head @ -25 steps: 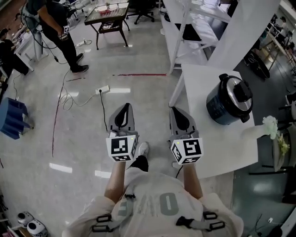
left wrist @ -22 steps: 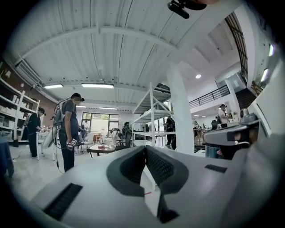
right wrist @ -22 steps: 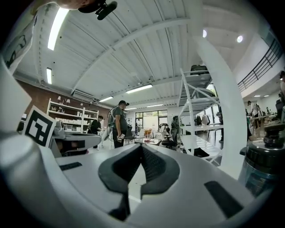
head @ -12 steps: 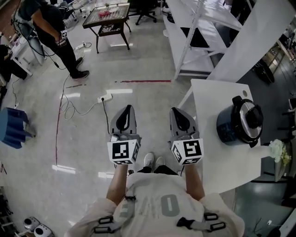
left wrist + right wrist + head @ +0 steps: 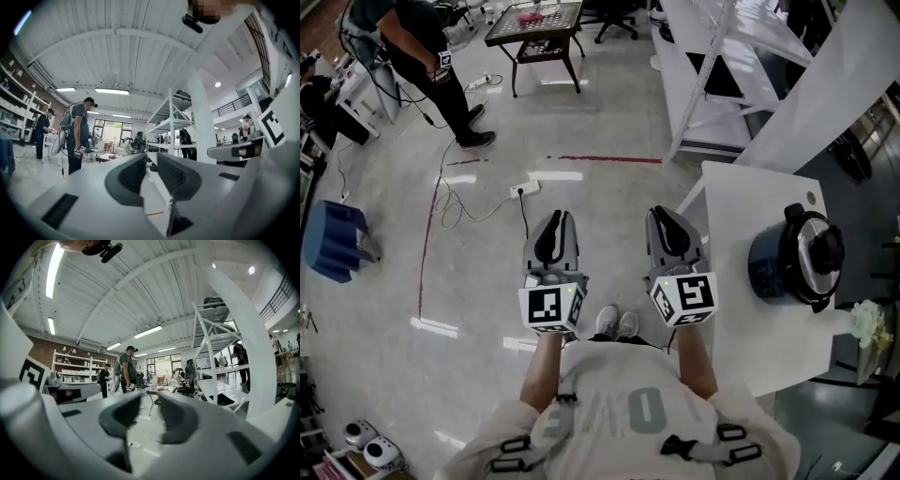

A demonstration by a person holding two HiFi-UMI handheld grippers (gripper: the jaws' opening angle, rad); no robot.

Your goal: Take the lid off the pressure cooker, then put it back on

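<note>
The dark blue pressure cooker (image 5: 773, 267), with its steel lid (image 5: 814, 255) and black knob on top, stands on a white table (image 5: 741, 319) at the right of the head view. My left gripper (image 5: 555, 217) and right gripper (image 5: 662, 214) are held side by side over the floor, to the left of the table and apart from the cooker. Both point level and are shut with nothing between the jaws. The left gripper (image 5: 151, 157) and the right gripper (image 5: 149, 397) each look out across the room, and neither gripper view shows the cooker.
White shelving (image 5: 722, 75) rises beyond the table. A person (image 5: 422, 56) stands at the far left near a small dark table (image 5: 534, 23). On the floor lie a power strip with cable (image 5: 525, 187) and a red line (image 5: 609, 159). A blue stool (image 5: 333, 239) sits at left, and flowers (image 5: 867, 323) at the table's right.
The person holding the grippers has stepped forward and both feet now stand together. The table and cooker have slid right and lower in the head view. Both grippers stay shut.
</note>
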